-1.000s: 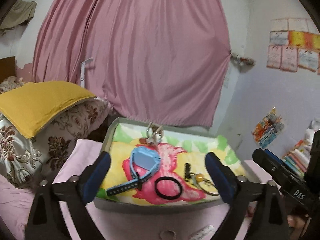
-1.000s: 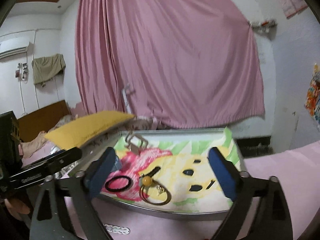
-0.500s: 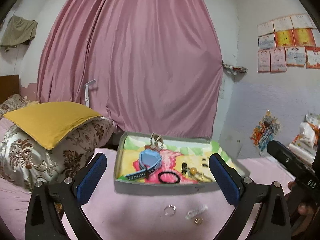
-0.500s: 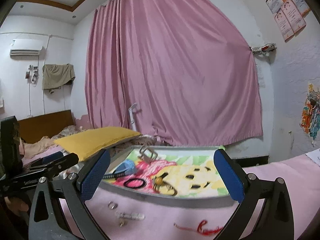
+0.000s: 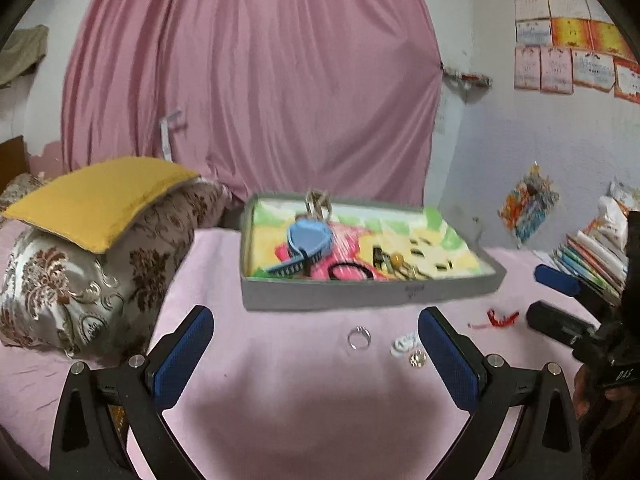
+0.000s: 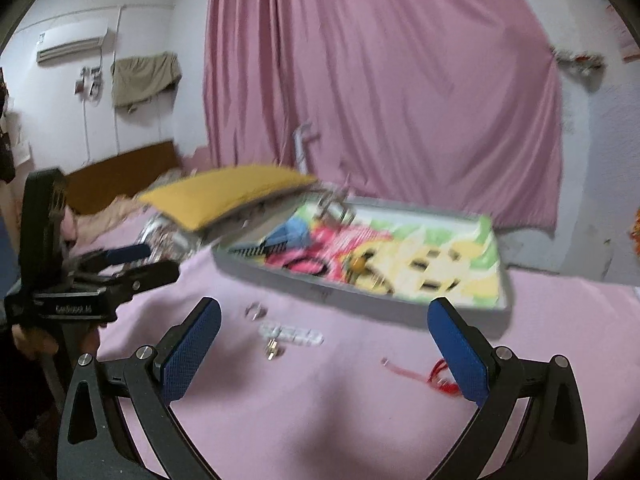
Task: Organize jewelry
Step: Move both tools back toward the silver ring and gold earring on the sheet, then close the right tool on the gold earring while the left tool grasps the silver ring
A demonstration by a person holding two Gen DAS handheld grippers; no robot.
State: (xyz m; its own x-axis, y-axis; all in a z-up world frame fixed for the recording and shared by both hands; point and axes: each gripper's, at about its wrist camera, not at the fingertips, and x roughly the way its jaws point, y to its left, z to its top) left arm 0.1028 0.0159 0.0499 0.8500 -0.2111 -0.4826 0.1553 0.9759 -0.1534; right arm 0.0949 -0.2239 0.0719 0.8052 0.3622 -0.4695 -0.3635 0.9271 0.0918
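A grey tray (image 5: 360,294) with a colourful liner sits on the pink bed and holds a blue watch (image 5: 308,240), a black hair band (image 5: 352,272) and a gold bangle (image 5: 404,270). In front of it lie a silver ring (image 5: 359,337), a white bead bracelet (image 5: 403,345), a gold earring (image 5: 417,359) and a red string bracelet (image 5: 498,319). My left gripper (image 5: 316,350) is open and empty, just short of the ring. My right gripper (image 6: 324,342) is open and empty over the bead bracelet (image 6: 291,333), the earring (image 6: 272,349) and the red string (image 6: 436,376). The tray shows there too (image 6: 360,294).
A yellow cushion (image 5: 96,200) on a patterned pillow (image 5: 80,280) lies left of the tray. A pink curtain (image 5: 256,80) hangs behind. Stacked books (image 5: 592,256) stand at the right. The pink sheet (image 5: 300,400) spreads in front of the tray.
Both grippers have pulled back from the tray and tilted down, so the loose ring, bead bracelet, earring and red string on the sheet have come into view.
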